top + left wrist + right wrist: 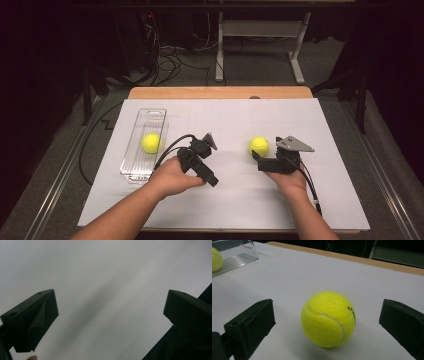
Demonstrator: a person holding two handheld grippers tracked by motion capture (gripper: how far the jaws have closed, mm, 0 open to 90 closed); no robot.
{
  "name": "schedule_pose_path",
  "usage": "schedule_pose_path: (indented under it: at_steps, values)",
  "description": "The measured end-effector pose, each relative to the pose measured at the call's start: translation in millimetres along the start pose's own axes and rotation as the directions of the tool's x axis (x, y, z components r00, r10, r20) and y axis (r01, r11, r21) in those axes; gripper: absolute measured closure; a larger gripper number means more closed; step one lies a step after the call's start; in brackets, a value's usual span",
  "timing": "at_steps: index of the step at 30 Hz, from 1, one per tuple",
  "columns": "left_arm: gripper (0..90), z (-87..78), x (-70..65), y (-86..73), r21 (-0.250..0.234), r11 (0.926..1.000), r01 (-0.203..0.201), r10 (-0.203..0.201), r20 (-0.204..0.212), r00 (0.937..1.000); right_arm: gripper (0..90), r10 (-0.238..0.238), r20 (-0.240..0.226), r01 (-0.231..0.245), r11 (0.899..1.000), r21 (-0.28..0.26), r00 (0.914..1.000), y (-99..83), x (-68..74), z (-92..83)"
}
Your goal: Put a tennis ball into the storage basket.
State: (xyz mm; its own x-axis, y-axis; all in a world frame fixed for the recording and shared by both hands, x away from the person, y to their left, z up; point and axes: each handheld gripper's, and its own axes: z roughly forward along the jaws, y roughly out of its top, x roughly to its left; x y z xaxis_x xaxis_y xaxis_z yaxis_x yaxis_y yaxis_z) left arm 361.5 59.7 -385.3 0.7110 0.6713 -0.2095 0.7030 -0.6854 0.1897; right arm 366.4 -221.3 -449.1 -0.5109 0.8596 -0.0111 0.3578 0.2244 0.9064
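Observation:
One yellow tennis ball (259, 146) rests on the white table sheet (225, 120), right of centre. My right gripper (268, 150) is low beside it and open. In the right gripper view the ball (328, 318) sits between the two black jaws and slightly ahead of them, touching neither; the right gripper (327, 305) holds nothing. A second tennis ball (151, 142) lies in a clear plastic tray (145, 120) at the left. My left gripper (210, 176) is near the table's middle, tilted down at the sheet; the left gripper (110, 293) is open over bare white surface.
The tray (239, 257) and its ball (215, 258) appear far left in the right gripper view. A wooden table edge (220, 92) runs along the back. Cables trail from both grippers. Beyond the table are dark floor, wires and a desk frame (260, 30).

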Motion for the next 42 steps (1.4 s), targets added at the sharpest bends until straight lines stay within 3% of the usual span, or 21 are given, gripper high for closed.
schedule_pose_path:
  at_steps: [24,42]
  values:
    - [0.6,0.1,5.5,-6.4,-0.005,1.0,0.0,0.0,0.021,0.9998,2.7,0.019,0.036,-0.021,0.998,0.062,0.9992,1.4,1.4,28.0]
    - [0.6,-1.5,2.0,-7.3,0.0,1.0,-0.003,0.003,0.014,0.9999,16.8,0.043,0.041,-0.049,0.989,0.14,0.9982,0.0,3.6,34.9]
